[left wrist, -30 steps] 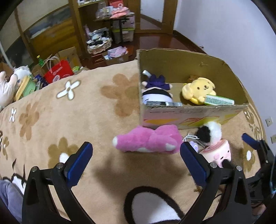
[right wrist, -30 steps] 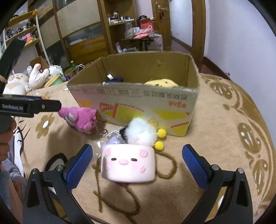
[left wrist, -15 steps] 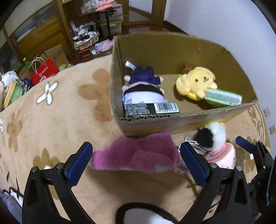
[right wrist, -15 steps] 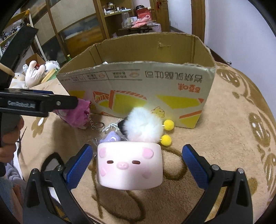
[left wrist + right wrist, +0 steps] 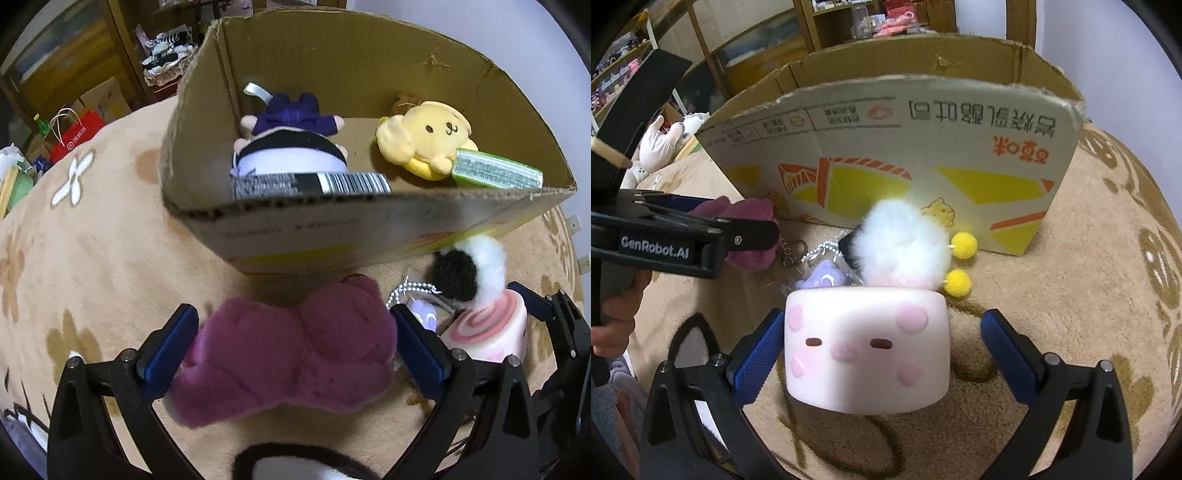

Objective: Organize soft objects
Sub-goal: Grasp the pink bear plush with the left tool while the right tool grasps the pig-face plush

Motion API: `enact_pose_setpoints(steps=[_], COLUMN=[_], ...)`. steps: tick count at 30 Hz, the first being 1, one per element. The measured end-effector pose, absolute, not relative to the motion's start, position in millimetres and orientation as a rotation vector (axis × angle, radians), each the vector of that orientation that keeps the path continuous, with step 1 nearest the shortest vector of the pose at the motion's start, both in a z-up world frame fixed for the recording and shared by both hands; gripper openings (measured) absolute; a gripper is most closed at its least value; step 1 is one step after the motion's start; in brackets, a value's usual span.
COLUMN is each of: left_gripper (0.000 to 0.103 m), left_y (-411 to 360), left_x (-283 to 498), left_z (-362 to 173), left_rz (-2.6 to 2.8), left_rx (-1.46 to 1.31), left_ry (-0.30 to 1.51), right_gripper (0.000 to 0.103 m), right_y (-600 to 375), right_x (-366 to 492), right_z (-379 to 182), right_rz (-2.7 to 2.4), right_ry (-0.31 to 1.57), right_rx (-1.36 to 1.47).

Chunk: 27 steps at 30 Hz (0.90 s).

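Both hand-held grippers wide: L (image 5: 293, 345) round pink plush (image 5: 295, 354), R (image 5: 882, 349) round pig cushion (image 5: 868, 347).

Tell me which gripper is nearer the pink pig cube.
Right. The right gripper is open with the pink pig cube between its fingers. The left gripper is open around the magenta plush, with the cube off to its right.

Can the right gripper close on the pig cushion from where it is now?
Probably yes. The right gripper is open with the pig cushion already between its fingers, and nothing sits between pad and cushion. The white pompom rests behind the cushion, clear of the fingers.
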<state>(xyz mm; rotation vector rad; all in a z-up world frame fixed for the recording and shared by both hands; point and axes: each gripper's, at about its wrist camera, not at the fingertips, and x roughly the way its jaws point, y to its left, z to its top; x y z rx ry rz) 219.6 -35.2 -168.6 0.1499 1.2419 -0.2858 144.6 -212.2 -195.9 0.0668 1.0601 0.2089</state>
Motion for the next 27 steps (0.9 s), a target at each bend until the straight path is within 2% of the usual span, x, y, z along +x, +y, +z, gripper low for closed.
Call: enact_pose_setpoints(steps=[3, 5, 9, 11, 15, 19, 27], left_gripper=[0.099, 0.094, 0.092, 0.091, 0.089, 0.087, 0.088], left_y=[-38, -40, -39, -31, -24, -21, -22], left_x=[216, 215, 211, 213, 207, 203, 196], left_z=[-169, -171, -171, -170, -171, -169, -178], left_rz=[-0.292, -0.305, -0.288, -0.280, -0.275, -0.267, -0.246], left_rx=[0.157, 0.149, 0.119, 0.081, 0.045, 0.044, 0.070], left_ry=[1.227, 1.231, 1.235, 1.241, 1.266, 1.265, 1.317], right_gripper=[0.103, 0.103, 0.103, 0.098, 0.079, 0.074, 0.072], right_y=[-214, -211, -216, -216, -214, -208, -212], right_x=[145, 145, 142, 140, 133, 130, 123], right_z=[-197, -198, -199, -199, -199, -195, -189], right_rz=[0.211, 0.212, 0.193, 0.189, 0.220, 0.220, 0.198], right_ry=[1.066, 1.070, 1.075, 1.084, 1.102, 1.097, 1.090], right_rx=[0.087, 0.088, 0.079, 0.090, 0.116, 0.091, 0.080])
